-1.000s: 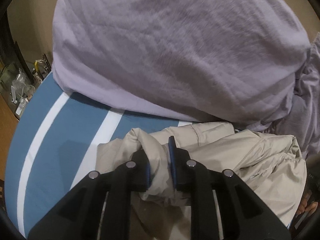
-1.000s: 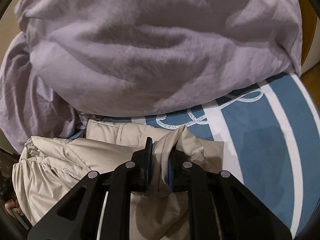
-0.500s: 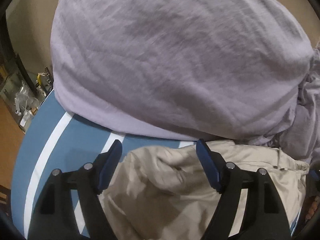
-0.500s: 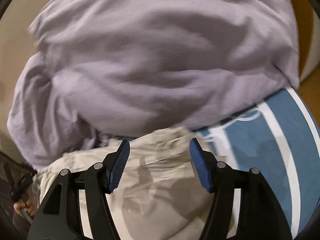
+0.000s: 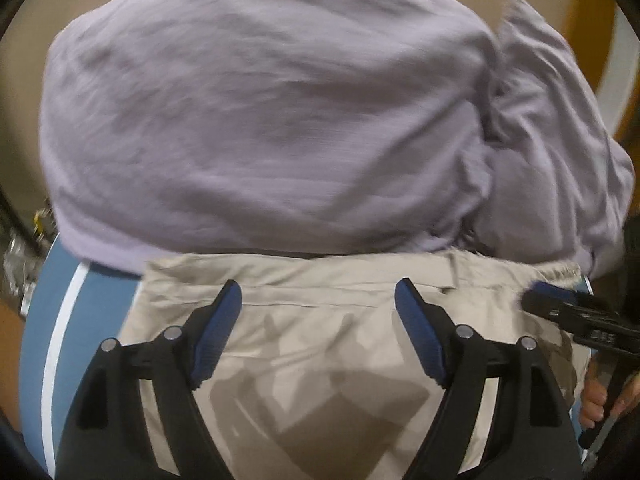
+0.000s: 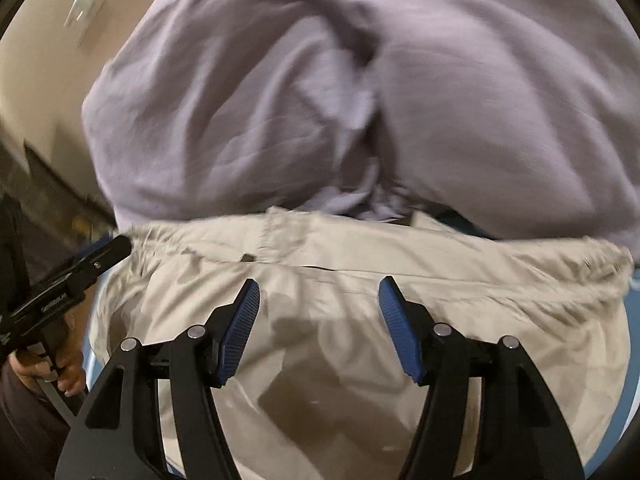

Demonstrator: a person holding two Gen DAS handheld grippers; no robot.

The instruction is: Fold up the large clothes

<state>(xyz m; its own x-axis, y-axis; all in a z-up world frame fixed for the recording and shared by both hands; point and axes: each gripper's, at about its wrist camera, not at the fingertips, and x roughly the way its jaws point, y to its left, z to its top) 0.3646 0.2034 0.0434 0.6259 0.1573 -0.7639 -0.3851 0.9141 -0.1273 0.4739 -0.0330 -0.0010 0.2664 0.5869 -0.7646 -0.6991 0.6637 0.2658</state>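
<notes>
A beige jacket (image 5: 320, 344) lies flattened on the blue and white striped surface (image 5: 56, 320), its far edge against a lilac bedding heap. My left gripper (image 5: 318, 296) is open and empty above the jacket. My right gripper (image 6: 318, 292) is also open and empty above the same jacket (image 6: 340, 344). The right gripper's tip shows at the right edge of the left wrist view (image 5: 568, 308), and the left gripper's tip shows at the left edge of the right wrist view (image 6: 92, 260).
A large lilac bedding heap (image 5: 272, 128) fills the far side in both views (image 6: 360, 100). Cluttered shelves (image 5: 20, 256) stand off the left edge of the surface. A beige wall rises behind.
Both grippers let go of the jacket folds and opened wide. They pulled back and up, and the jacket now lies flatter and spread out beneath them.
</notes>
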